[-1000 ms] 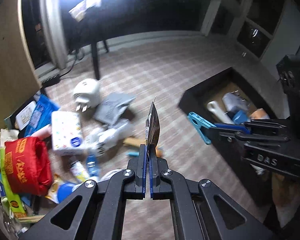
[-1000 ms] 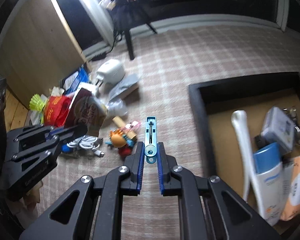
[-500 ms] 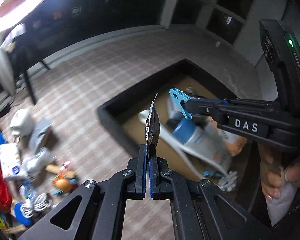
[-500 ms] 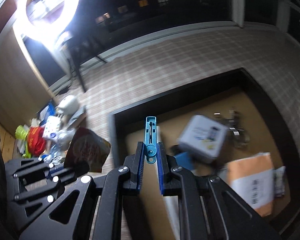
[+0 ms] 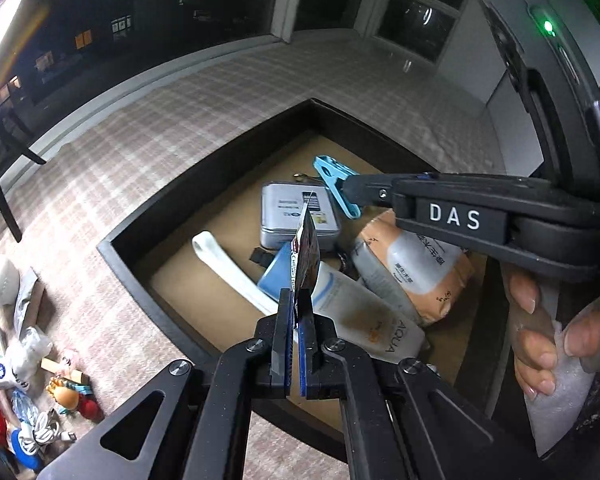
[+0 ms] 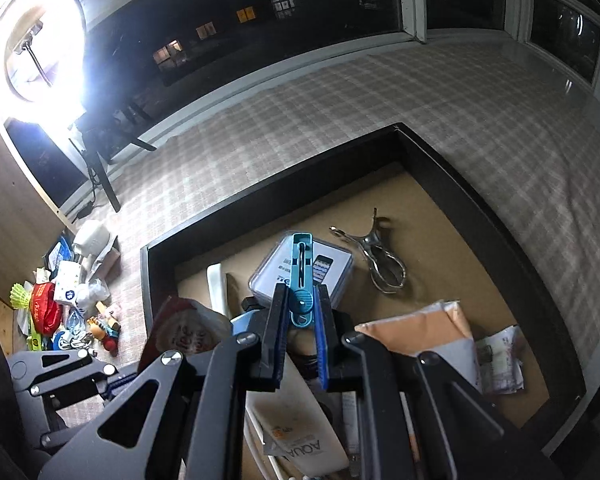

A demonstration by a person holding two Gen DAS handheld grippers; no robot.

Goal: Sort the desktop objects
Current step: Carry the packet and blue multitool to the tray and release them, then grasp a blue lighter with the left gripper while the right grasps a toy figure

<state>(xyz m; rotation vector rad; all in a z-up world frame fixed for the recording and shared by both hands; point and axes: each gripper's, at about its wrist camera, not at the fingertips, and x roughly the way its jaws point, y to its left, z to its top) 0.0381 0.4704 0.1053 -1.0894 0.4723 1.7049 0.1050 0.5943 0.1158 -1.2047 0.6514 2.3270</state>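
Both grippers moved from the clutter to above the tray (image 5: 112, 254). Right gripper (image 6: 300, 312) fingers pinched blue clip (image 6: 302, 280), long axis pointing far; left gripper (image 5: 296, 320) fingers clamped sachet (image 5: 306, 256) upright.

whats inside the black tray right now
The black tray holds a silver tin, metal clip, AQUA tube, white strip and orange pouch. Grippers cover its near part.

Left gripper (image 5: 296, 320) clamps flat packet (image 5: 306, 252) above black tray (image 5: 140, 268); right gripper (image 5: 350, 192) grips blue clip (image 5: 332, 178).
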